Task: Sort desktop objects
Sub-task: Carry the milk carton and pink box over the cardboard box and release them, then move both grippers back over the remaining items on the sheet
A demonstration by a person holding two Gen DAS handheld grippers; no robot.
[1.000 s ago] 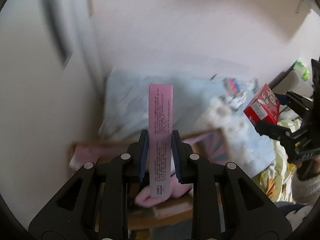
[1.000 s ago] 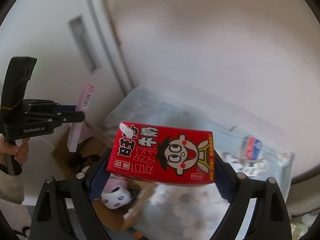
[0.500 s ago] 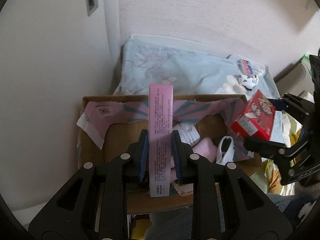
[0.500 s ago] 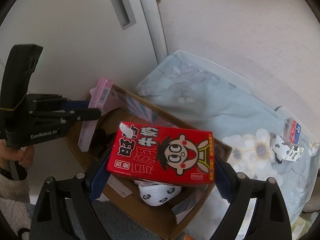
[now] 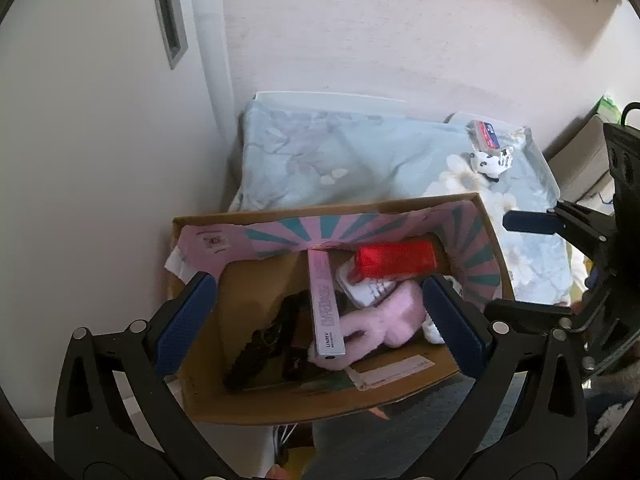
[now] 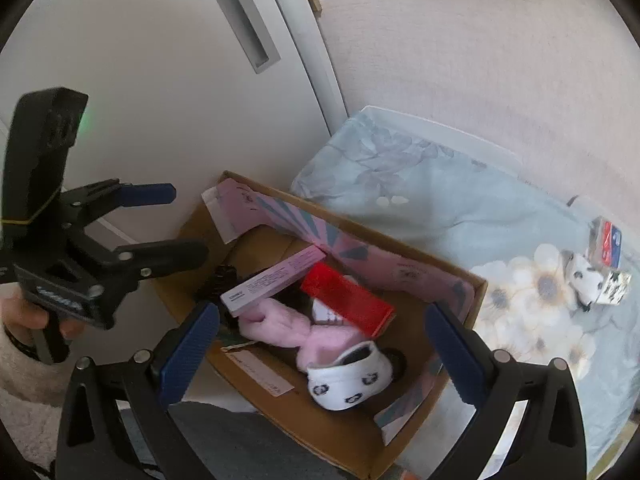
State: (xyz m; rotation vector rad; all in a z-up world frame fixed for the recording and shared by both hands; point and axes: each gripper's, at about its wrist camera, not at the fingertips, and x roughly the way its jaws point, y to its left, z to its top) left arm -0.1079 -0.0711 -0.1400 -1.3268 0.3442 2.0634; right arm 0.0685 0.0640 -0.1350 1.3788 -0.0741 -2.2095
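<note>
An open cardboard box point(image 5: 404, 396) stands beside a bed; it also shows in the right wrist view point(image 6: 340, 436). Inside lie a long pink carton point(image 5: 326, 308) point(image 6: 276, 280), a red milk carton point(image 5: 396, 260) point(image 6: 346, 304), a pink plush toy point(image 5: 384, 320) point(image 6: 288, 330) and a white panda-print slipper point(image 6: 348, 376). My left gripper point(image 5: 320, 320) hangs open and empty above the box; it also shows in the right wrist view point(image 6: 168, 222). My right gripper point(image 6: 324, 356) is open and empty over the box; it also shows at the right of the left wrist view point(image 5: 520, 264).
A bed with a pale blue floral quilt point(image 5: 360, 160) lies behind the box. A small spotted toy point(image 5: 486, 162) and a small red-blue packet point(image 5: 484, 138) lie on its far corner. A white door point(image 6: 160, 100) and a wall stand to the left.
Both grippers have opened. The pink carton has dropped from my left gripper and the red carton from my right gripper into the box.
</note>
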